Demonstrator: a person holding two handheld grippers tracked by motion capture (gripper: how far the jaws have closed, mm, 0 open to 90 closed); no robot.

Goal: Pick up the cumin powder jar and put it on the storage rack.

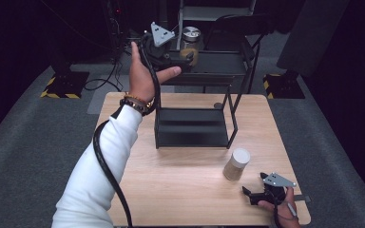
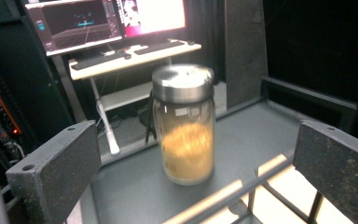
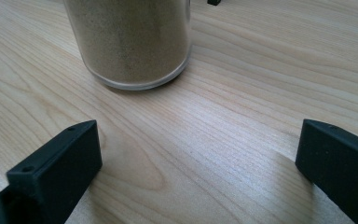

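A glass jar with a silver lid (image 1: 190,42) stands on the top shelf of a black metal rack (image 1: 218,61); it holds an orange-brown powder. My left gripper (image 1: 183,59) is raised to that shelf and open, with the same jar (image 2: 183,123) a little ahead of its jaws and not touched. A second jar of tan powder with a pale lid (image 1: 236,164) stands on the wooden table (image 1: 180,190). My right gripper (image 1: 248,194) rests low near the table's front right corner, open, with that jar (image 3: 130,42) just beyond its jaws.
The rack's lower shelf (image 1: 192,127) sits on the table's far half. Behind the rack stands a desk with monitors and keyboards (image 2: 116,49). Grey carpet surrounds the table, and yellow-black striped stand bases (image 1: 62,88) sit at the back left and right.
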